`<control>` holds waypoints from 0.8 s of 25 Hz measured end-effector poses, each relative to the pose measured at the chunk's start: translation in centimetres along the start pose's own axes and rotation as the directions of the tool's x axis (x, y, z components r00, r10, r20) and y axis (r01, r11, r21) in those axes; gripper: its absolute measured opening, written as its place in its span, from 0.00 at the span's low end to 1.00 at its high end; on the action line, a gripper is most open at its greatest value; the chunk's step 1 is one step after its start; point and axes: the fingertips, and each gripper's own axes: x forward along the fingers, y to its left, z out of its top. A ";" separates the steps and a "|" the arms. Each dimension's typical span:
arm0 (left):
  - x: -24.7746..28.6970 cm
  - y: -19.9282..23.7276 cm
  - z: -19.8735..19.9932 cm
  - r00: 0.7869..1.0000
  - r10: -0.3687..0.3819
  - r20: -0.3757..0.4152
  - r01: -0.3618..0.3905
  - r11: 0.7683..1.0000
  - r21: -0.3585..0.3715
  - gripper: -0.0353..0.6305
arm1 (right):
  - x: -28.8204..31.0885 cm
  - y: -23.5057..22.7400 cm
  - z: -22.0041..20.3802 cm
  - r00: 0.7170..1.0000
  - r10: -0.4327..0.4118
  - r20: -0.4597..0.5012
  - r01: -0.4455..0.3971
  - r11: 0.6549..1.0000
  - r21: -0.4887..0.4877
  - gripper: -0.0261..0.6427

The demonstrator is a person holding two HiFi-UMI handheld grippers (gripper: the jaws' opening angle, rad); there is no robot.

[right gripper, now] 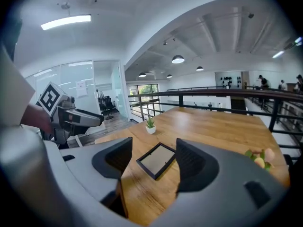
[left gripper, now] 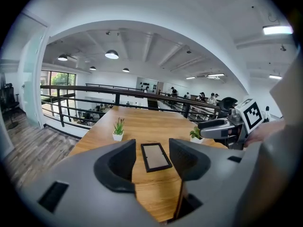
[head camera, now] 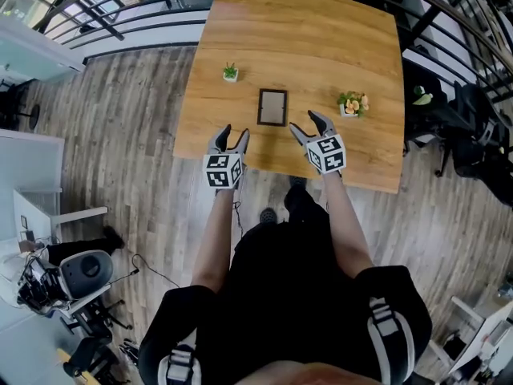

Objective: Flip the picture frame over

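1. We could not tell whether the dark-rimmed rectangular picture frame (head camera: 272, 107) lay face up or face down.
2. In the right gripper view, the right gripper (right gripper: 154, 145) hid most of the small white pot of pink and yellow flowers (right gripper: 259, 158).
3. In the left gripper view, the distant people (left gripper: 203, 96) were too small to make out.

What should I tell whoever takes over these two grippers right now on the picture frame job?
Left gripper: open, empty, at the near edge of the table.
Right gripper: open, empty, at the same edge.
Picture frame: lying flat on the table between a green plant and a flowering plant, just ahead of both grippers, untouched.
Done: nothing yet.
Left: grip the frame, turn it over, set it back down.
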 end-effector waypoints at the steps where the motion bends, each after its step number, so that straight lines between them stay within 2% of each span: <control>1: 0.6 0.3 0.2 1.000 0.012 0.000 -0.012 1.000 -0.009 0.40 | 0.6 -0.3 0.1 1.000 0.013 -0.006 -0.013 1.000 -0.007 0.47; 7: 3.6 1.1 -0.4 0.997 0.069 -0.032 -0.070 0.996 -0.055 0.40 | 4.1 -2.7 -0.4 0.995 0.083 -0.047 -0.083 0.996 0.013 0.47; 12: 5.2 2.2 -1.6 0.988 0.137 -0.073 -0.144 0.984 -0.103 0.40 | 6.9 -4.0 -0.3 0.986 0.149 -0.072 -0.148 0.989 0.010 0.47; 20: 7.8 2.2 -2.4 0.973 0.202 -0.112 -0.217 0.967 -0.132 0.40 | 9.1 -5.8 -0.8 0.968 0.230 -0.097 -0.228 0.973 0.025 0.46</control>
